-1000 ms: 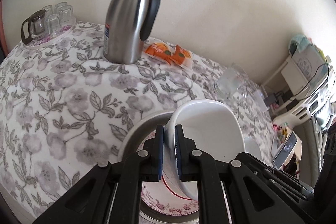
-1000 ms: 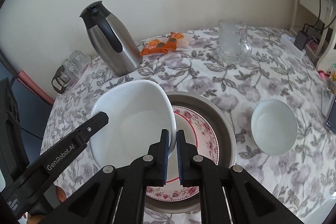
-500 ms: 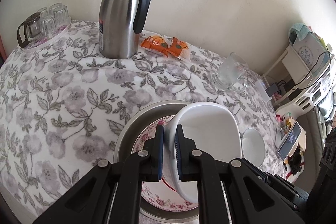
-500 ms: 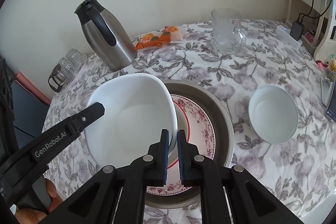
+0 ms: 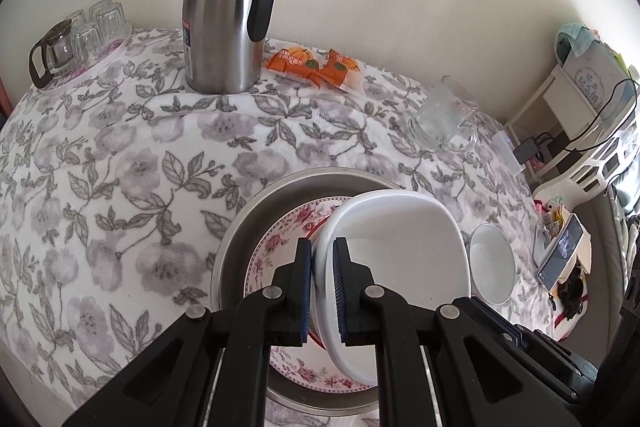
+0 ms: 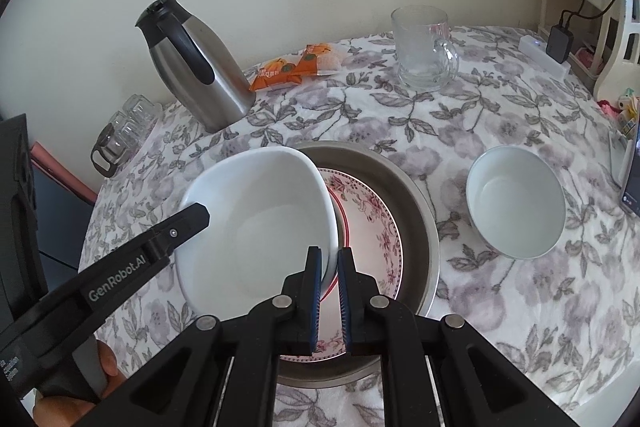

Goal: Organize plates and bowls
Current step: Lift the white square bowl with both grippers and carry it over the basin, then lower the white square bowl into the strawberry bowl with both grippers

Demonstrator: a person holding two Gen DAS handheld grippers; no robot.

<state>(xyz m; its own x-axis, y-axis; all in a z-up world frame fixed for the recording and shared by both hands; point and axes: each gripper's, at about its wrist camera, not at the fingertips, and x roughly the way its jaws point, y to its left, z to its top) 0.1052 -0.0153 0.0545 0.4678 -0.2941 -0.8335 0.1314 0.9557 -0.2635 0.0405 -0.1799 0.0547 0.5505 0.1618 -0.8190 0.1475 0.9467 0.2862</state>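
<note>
A large white squarish bowl (image 5: 400, 259) (image 6: 264, 227) is held tilted above a floral plate (image 5: 280, 251) (image 6: 372, 227) that lies in a metal pan (image 5: 248, 223) (image 6: 412, 187). My left gripper (image 5: 322, 287) is shut on the bowl's left rim. My right gripper (image 6: 329, 291) is shut on its right rim. The left gripper's arm (image 6: 132, 259) shows in the right wrist view. A small white bowl (image 5: 490, 267) (image 6: 516, 201) stands on the cloth to the right of the pan.
A steel thermos jug (image 5: 228, 7) (image 6: 192, 63), orange snack packets (image 5: 316, 65) (image 6: 296, 67) and a glass mug (image 5: 444, 119) (image 6: 422, 49) stand at the back. A tray of small glasses (image 5: 76, 39) (image 6: 120, 131) is far left. A phone (image 5: 560, 253) lies at the right edge.
Both grippers have pulled back and lowered the big white bowl toward the floral plate in the pan. Both grips are unchanged.
</note>
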